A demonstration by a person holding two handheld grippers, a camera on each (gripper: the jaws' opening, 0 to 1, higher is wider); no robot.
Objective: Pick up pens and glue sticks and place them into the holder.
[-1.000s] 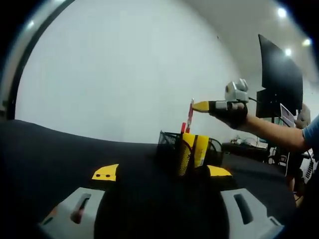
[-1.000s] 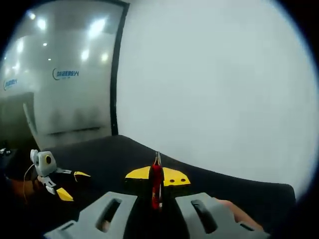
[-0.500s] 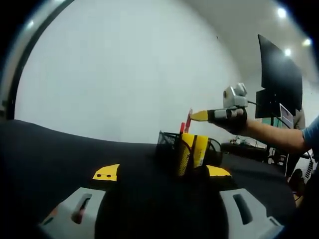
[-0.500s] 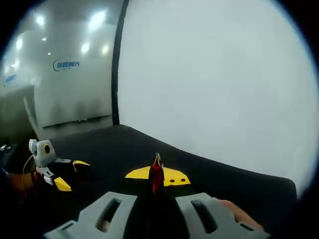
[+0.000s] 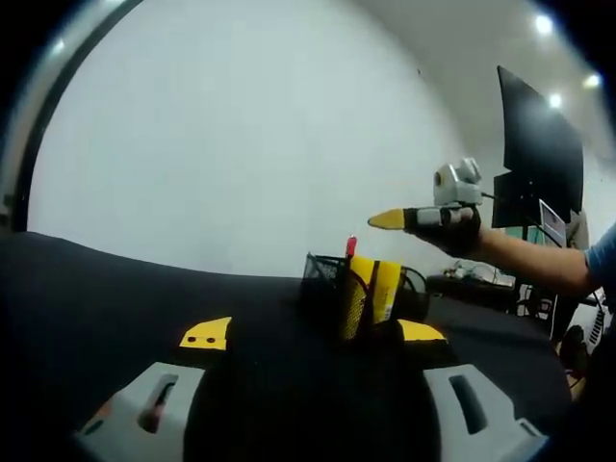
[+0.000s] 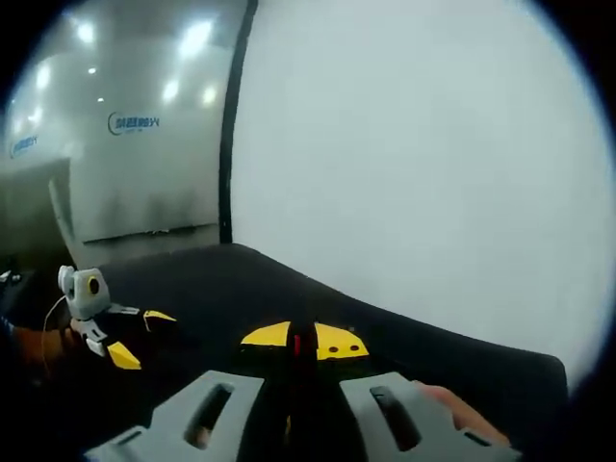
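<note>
**Red pen in the holder, right gripper above it**

The black mesh holder (image 5: 371,289) stands on the black table (image 5: 106,289), and everything else is placed from it. In the left gripper view, two yellow glue sticks (image 5: 373,294) stand upright at its front, side by side and touching, and the red pen (image 5: 350,247) rises from its left part, only the red top showing above the rim. The pen stands free, with nothing gripping it.

Above the holder and a little to its right hangs the right gripper (image 5: 388,219), its yellow tips pointing left, level with the table; a hand (image 5: 450,229) in a dark glove carries it. From this side I cannot tell how far its jaws stand apart. In the right gripper view, the right gripper (image 6: 303,339) shows its two yellow tips close together with a thin sliver of red between them; whether they press on it or stand loose around it cannot be told.

The left gripper (image 5: 313,333) sits low on the near side of the holder, its yellow tips spread wide apart and released, grasping nothing, the holder seen between them. In the right gripper view the left gripper (image 6: 135,337) lies well left of the pen, low over the table
</note>
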